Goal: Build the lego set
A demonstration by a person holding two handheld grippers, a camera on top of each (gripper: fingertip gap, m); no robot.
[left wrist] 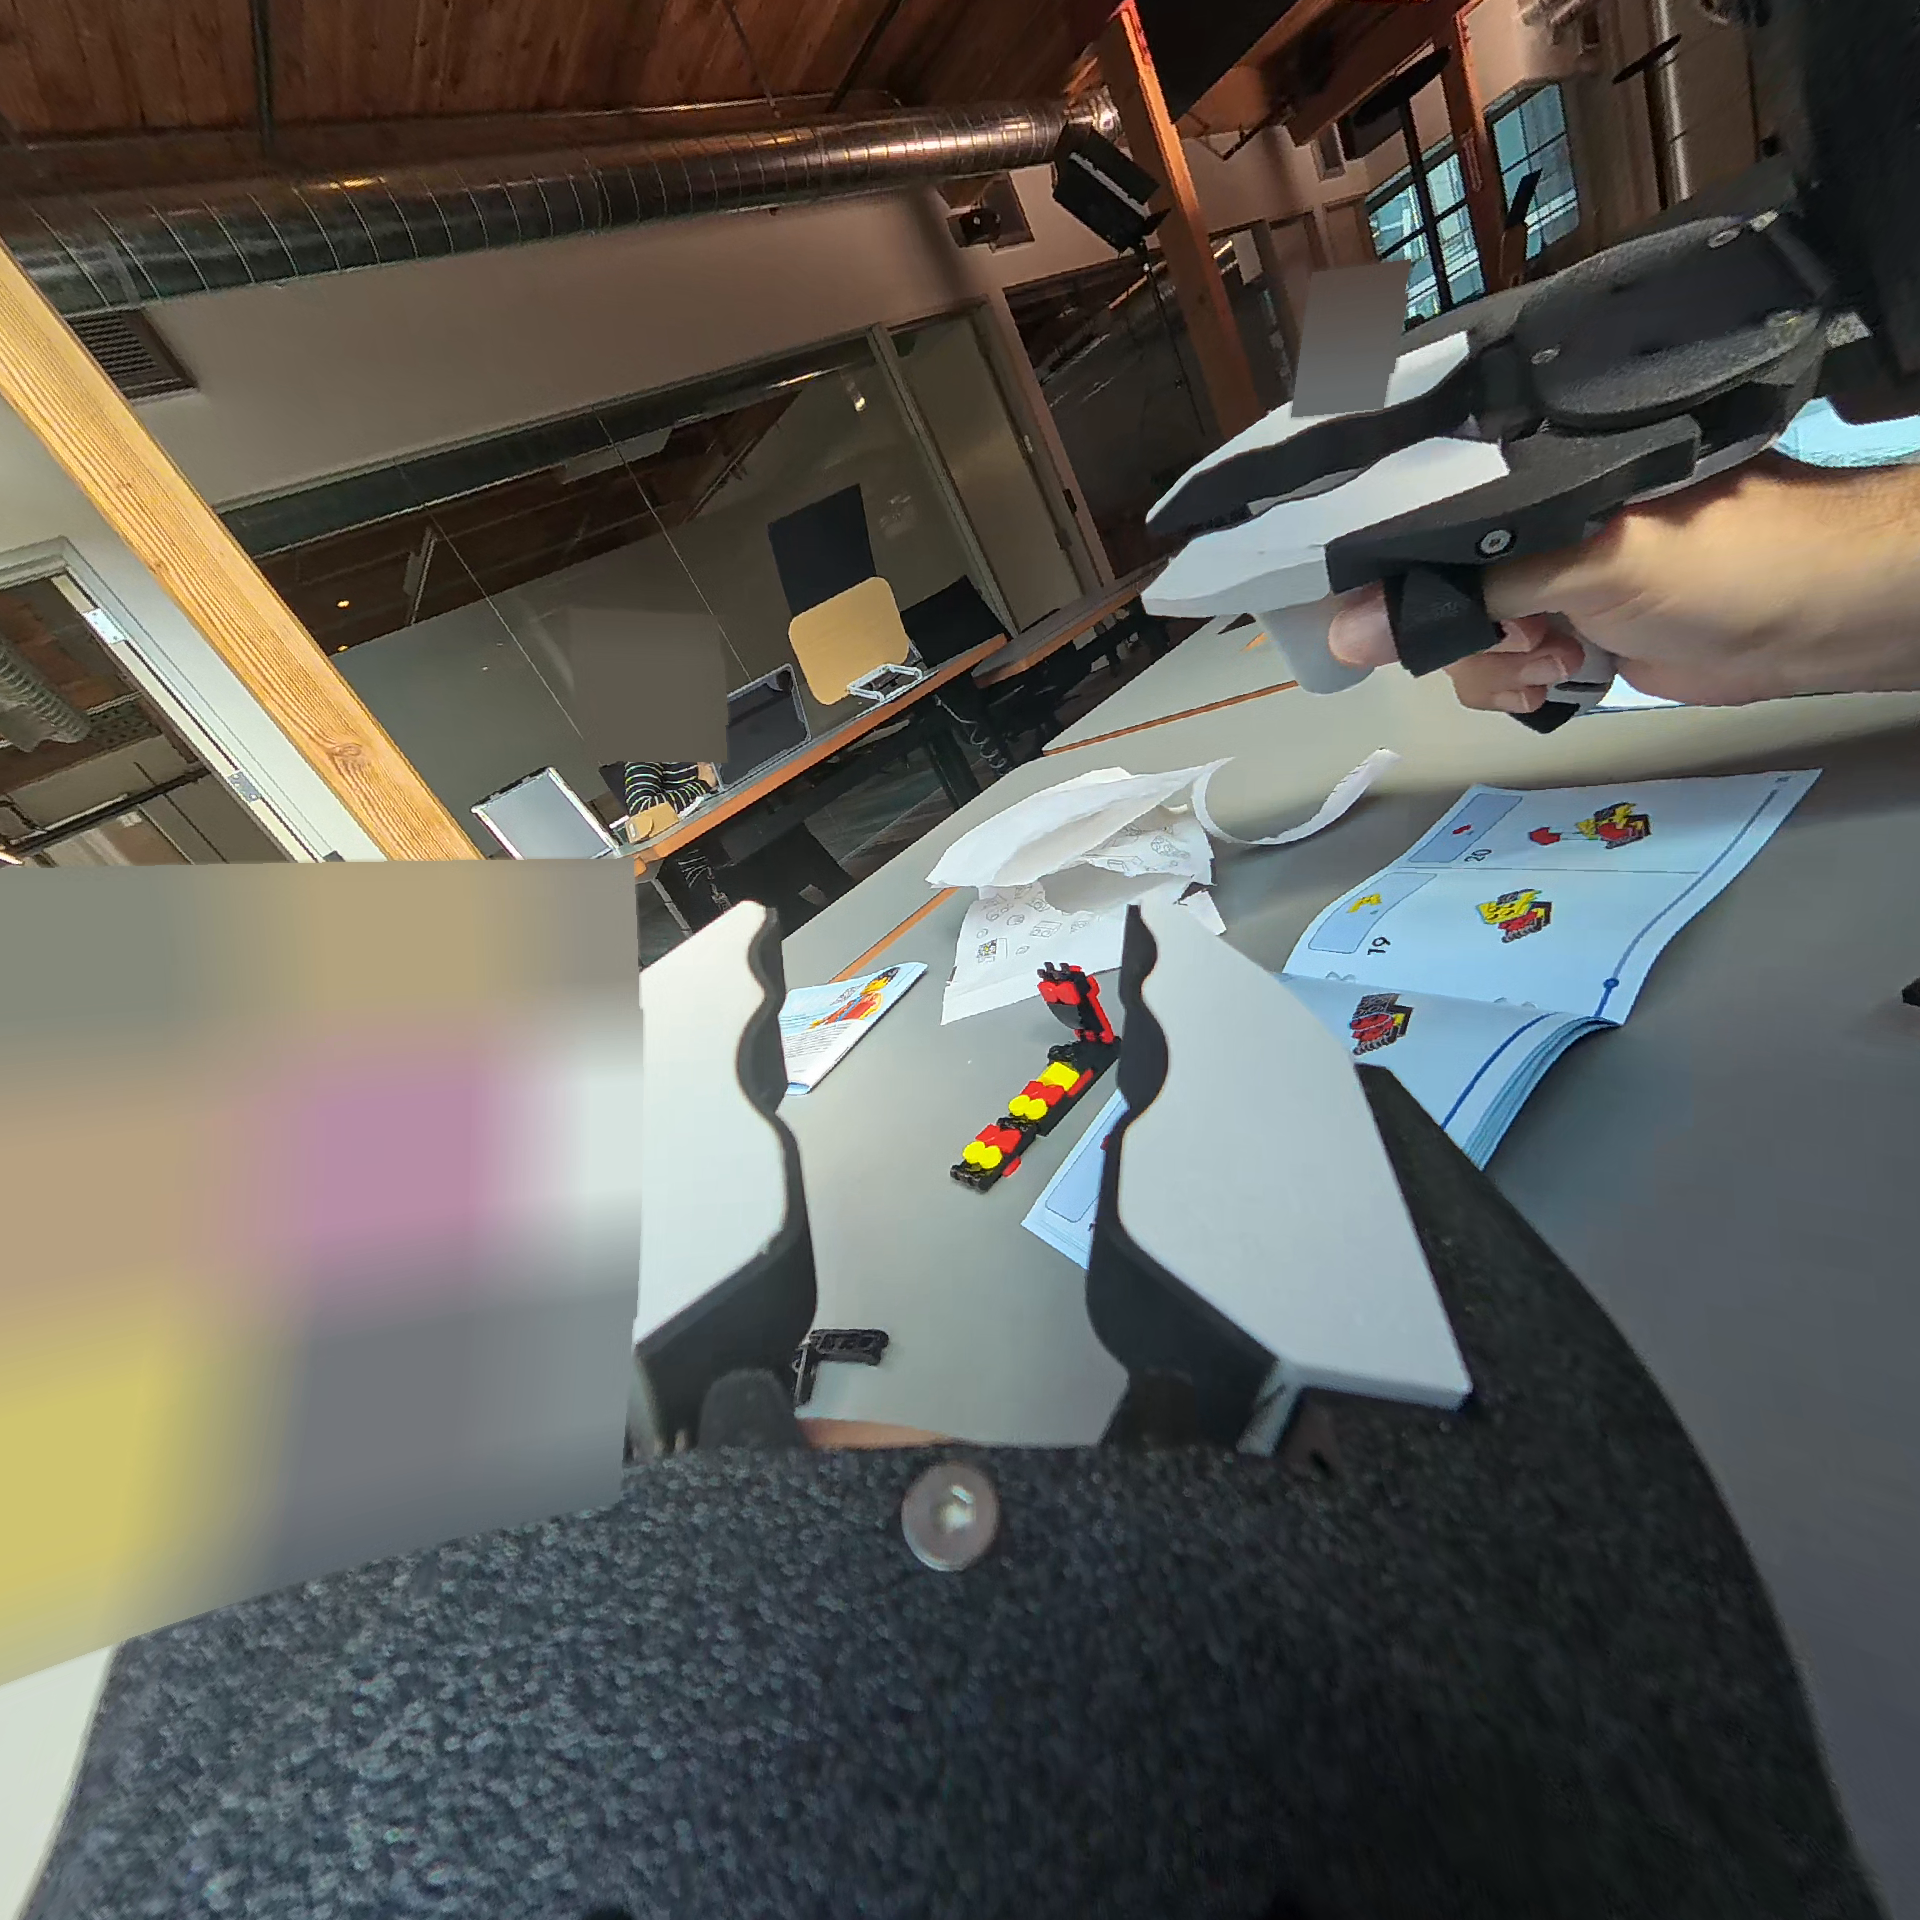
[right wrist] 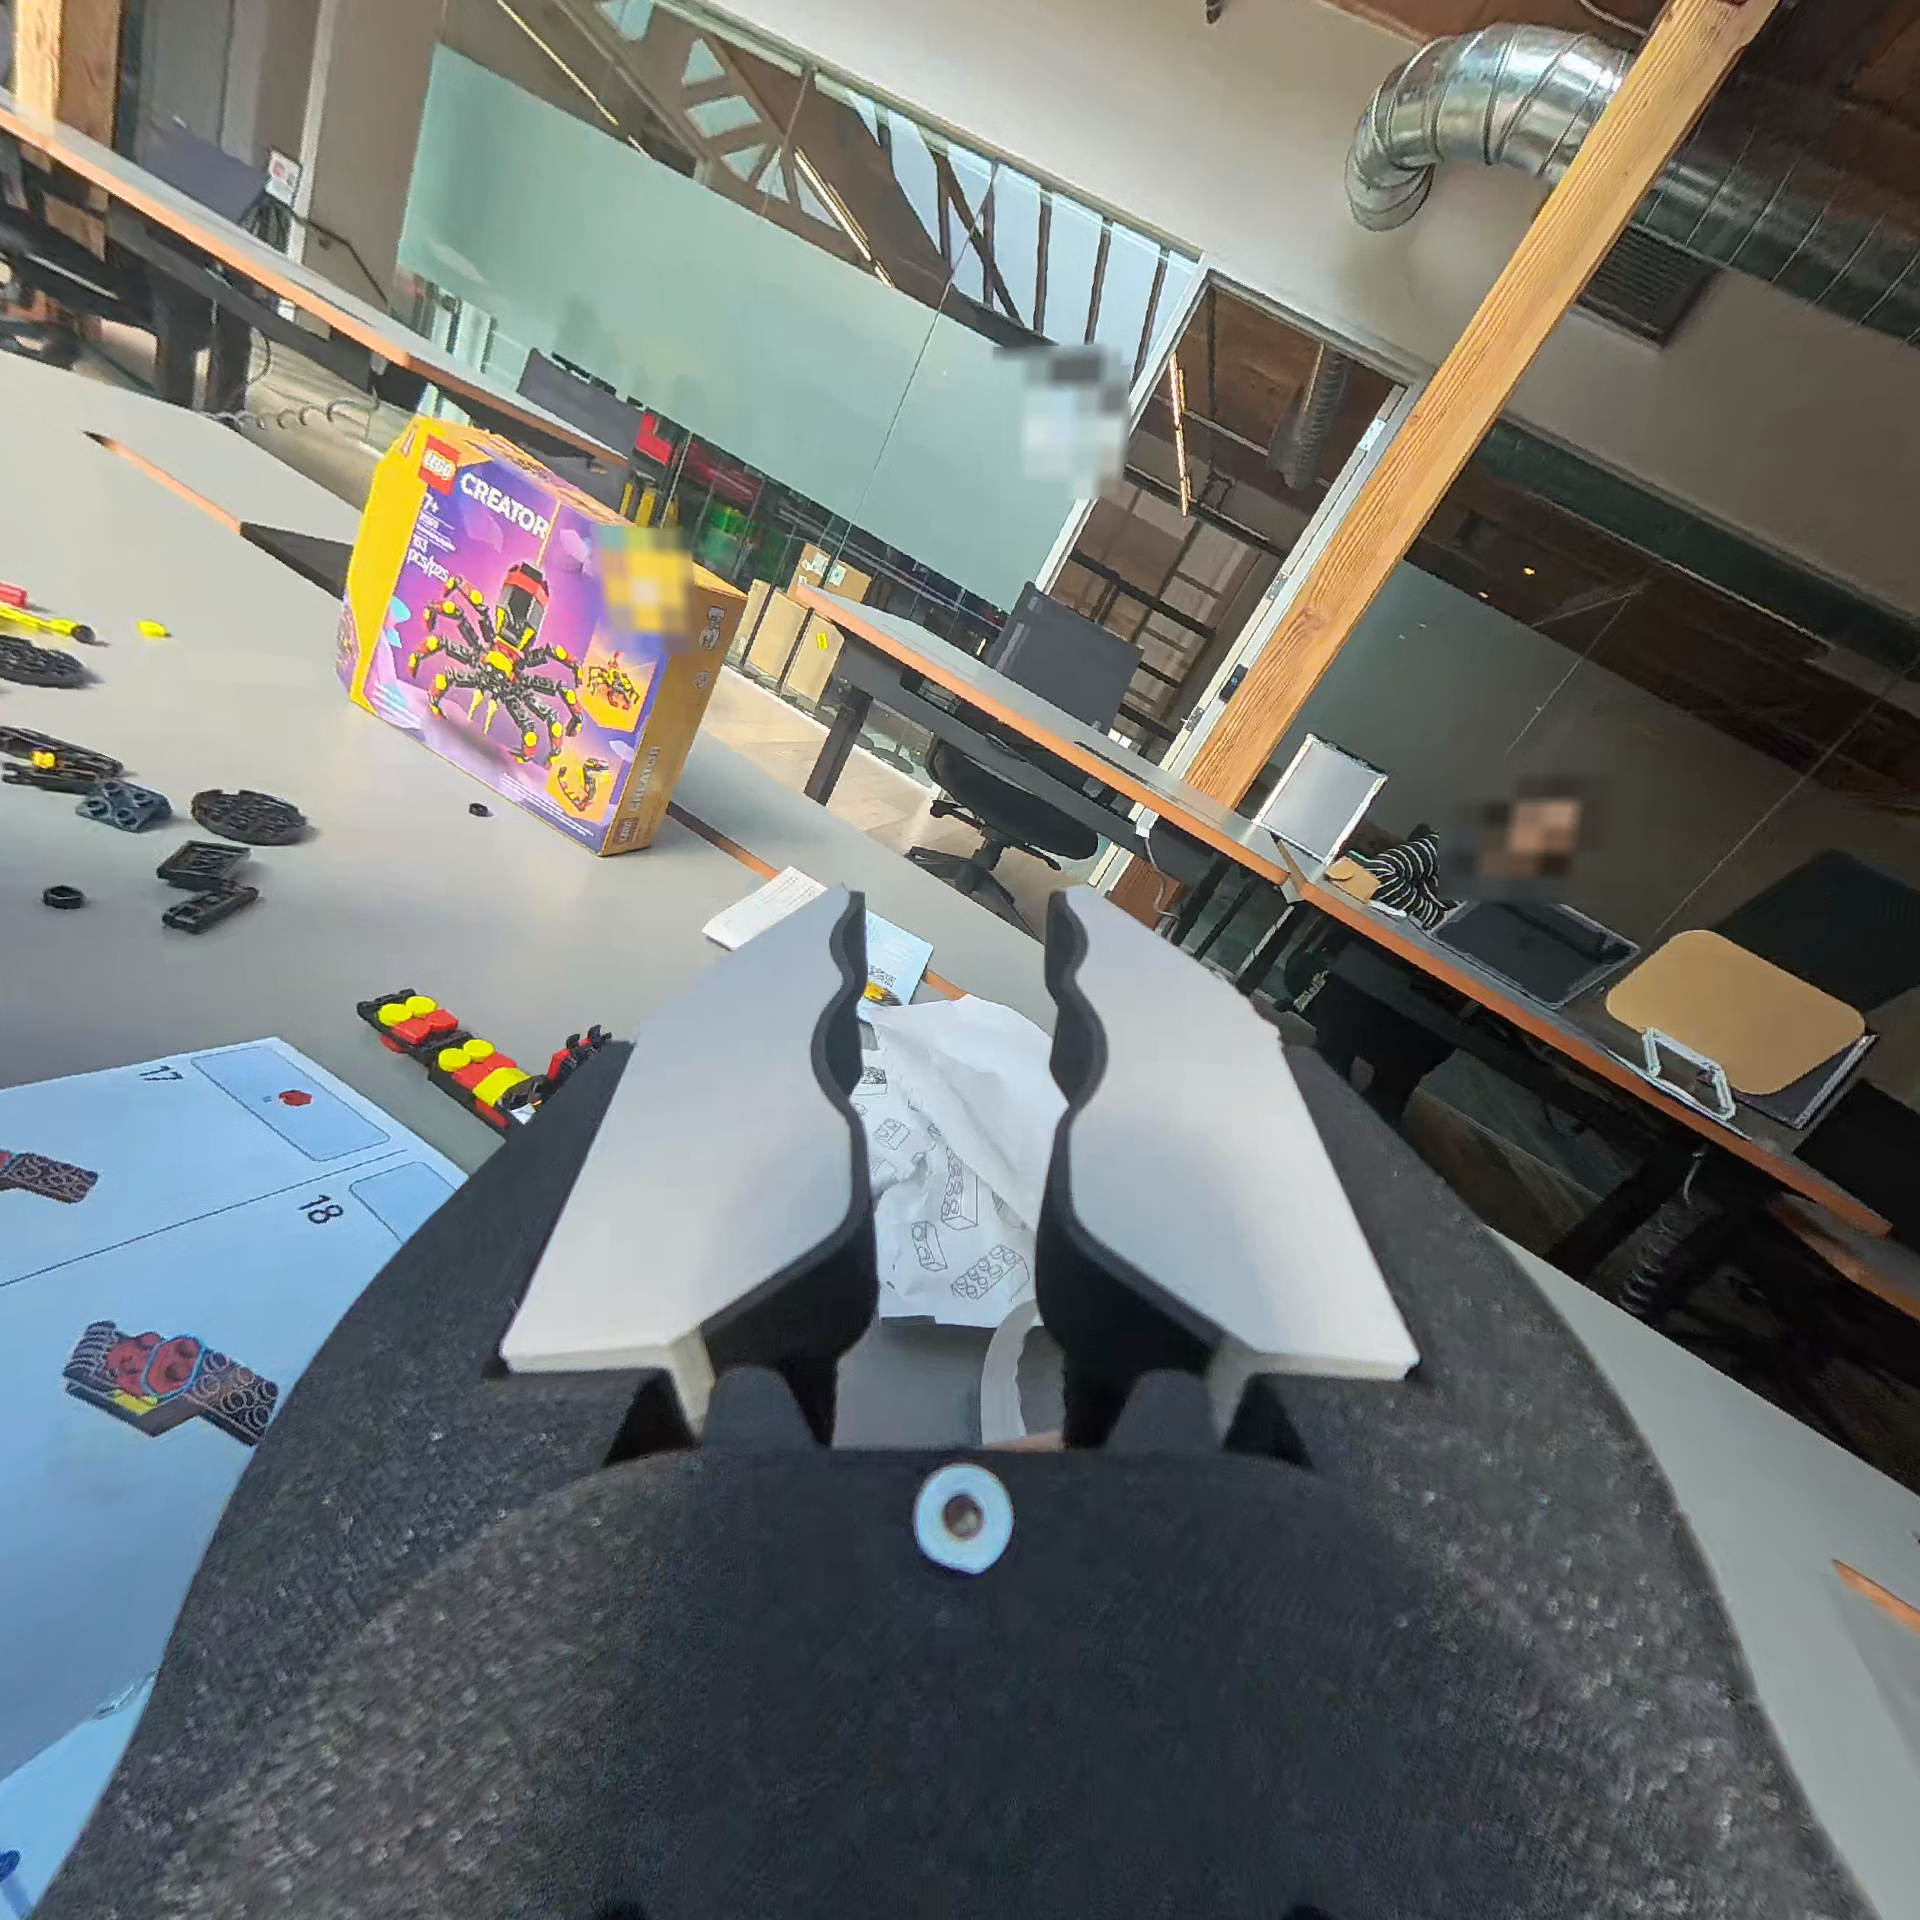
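Note:
A half-built lego strip [left wrist: 1029,1101], black with red and yellow studs and a raised red and black end, lies on the grey table [left wrist: 894,1247]. My left gripper [left wrist: 951,935] is open and empty, held above the table with the strip ahead between its fingers. A small black piece [left wrist: 842,1348] lies near the fingers' base. My right gripper [right wrist: 954,904] is open and empty, raised over crumpled paper [right wrist: 956,1143]. The strip [right wrist: 457,1049] lies to its left. The right gripper [left wrist: 1153,561] also shows high at the right of the left wrist view, held in a hand.
An open instruction booklet [left wrist: 1538,914] lies right of the strip and shows again at lower left [right wrist: 156,1195]. The lego box [right wrist: 530,644] stands at the back. Loose black parts [right wrist: 208,862] are scattered at far left. A small leaflet [left wrist: 847,1013] lies left of the strip.

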